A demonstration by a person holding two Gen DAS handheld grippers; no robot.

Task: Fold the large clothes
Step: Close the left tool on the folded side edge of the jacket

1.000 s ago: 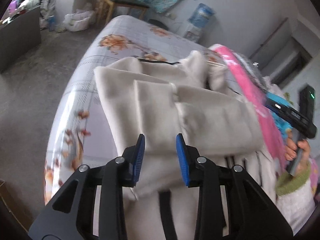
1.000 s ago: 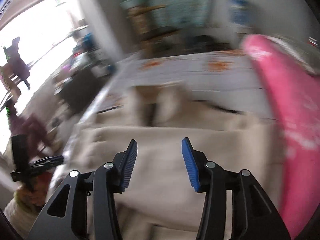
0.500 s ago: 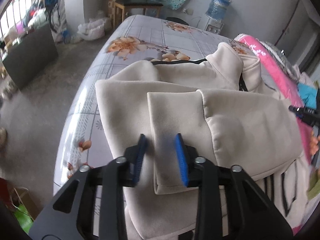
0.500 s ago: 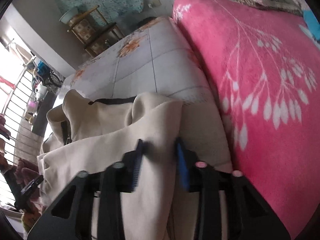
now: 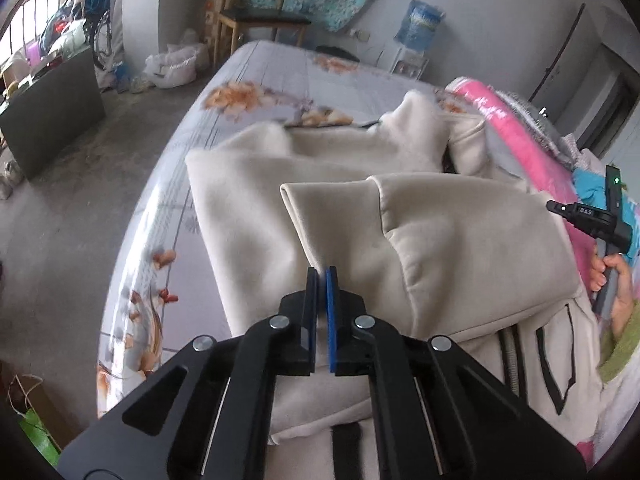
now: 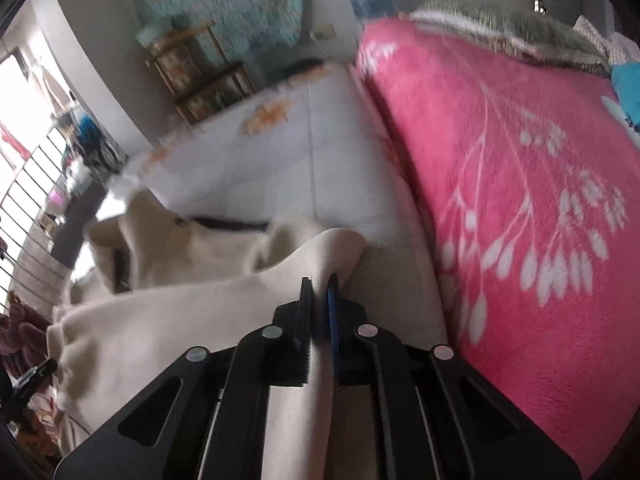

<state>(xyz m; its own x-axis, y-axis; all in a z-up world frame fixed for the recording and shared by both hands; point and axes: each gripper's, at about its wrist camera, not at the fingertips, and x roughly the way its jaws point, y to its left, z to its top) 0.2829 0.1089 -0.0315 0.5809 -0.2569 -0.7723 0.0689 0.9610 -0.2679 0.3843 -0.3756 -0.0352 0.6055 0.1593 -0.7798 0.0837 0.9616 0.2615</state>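
Note:
A large cream fleece jacket [image 5: 256, 200] with black zip trim lies on the bed, one sleeve folded across its body. My left gripper [image 5: 321, 276] is shut on the edge of the folded sleeve [image 5: 460, 240]. In the right wrist view my right gripper [image 6: 320, 284] is shut on a raised fold of the same jacket [image 6: 168, 320], beside the pink blanket. The right gripper's body [image 5: 592, 216] and the hand holding it show at the right of the left wrist view.
The bed has a pale floral sheet [image 5: 272, 76]. A pink blanket [image 6: 520, 160] covers its right side. A wooden chair [image 5: 256, 20], a water bottle [image 5: 418, 26] and bags stand beyond the bed. A dark cabinet [image 5: 52, 112] stands on the floor at left.
Both grippers were open one second ago. They have since closed on the jacket, the left on the sleeve edge, the right on a fold near the pink blanket.

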